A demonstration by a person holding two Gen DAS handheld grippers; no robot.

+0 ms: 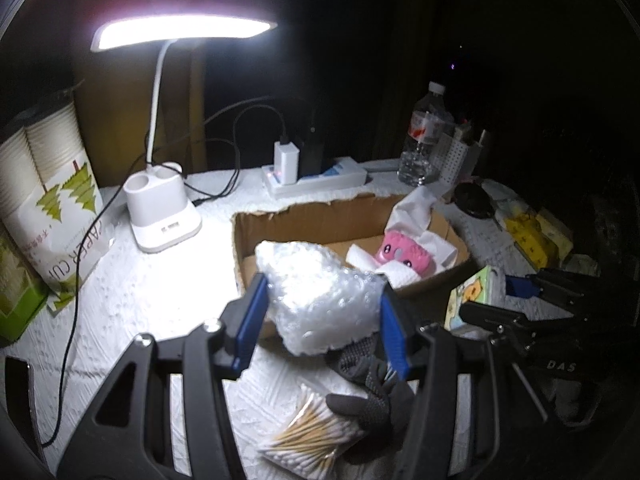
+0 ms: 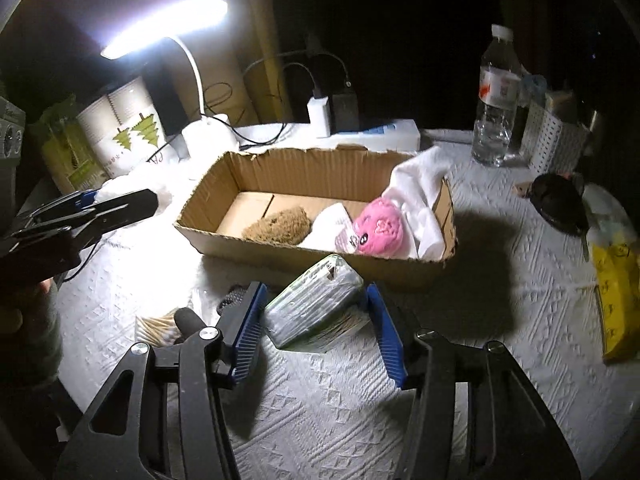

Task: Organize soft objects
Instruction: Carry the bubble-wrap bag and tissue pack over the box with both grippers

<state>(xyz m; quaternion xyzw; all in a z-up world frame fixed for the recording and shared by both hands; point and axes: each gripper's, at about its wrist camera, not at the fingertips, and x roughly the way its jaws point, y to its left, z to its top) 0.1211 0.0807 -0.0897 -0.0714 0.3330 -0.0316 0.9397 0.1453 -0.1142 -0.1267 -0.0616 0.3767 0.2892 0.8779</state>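
Observation:
My left gripper [image 1: 322, 322] is shut on a clear bag of white cotton balls [image 1: 316, 292] and holds it above the near left corner of the cardboard box [image 1: 280, 224]. The box [image 2: 304, 168] holds a pink plush toy [image 2: 380, 228], a brown fuzzy item [image 2: 278, 222] and white tissue [image 2: 420, 184]. My right gripper [image 2: 316, 322] is shut on a green tissue pack [image 2: 316, 304] in front of the box. The right gripper also shows in the left wrist view [image 1: 500, 296], with the pack [image 1: 472, 300].
A black glove [image 1: 372, 380] and a bag of cotton swabs [image 1: 308, 436] lie below my left gripper. A lit desk lamp [image 1: 164, 208], paper cups [image 1: 48, 184], a power strip [image 1: 316, 178], a water bottle [image 2: 496, 100], a white basket [image 2: 554, 140] and a yellow pack [image 2: 616, 300] stand around.

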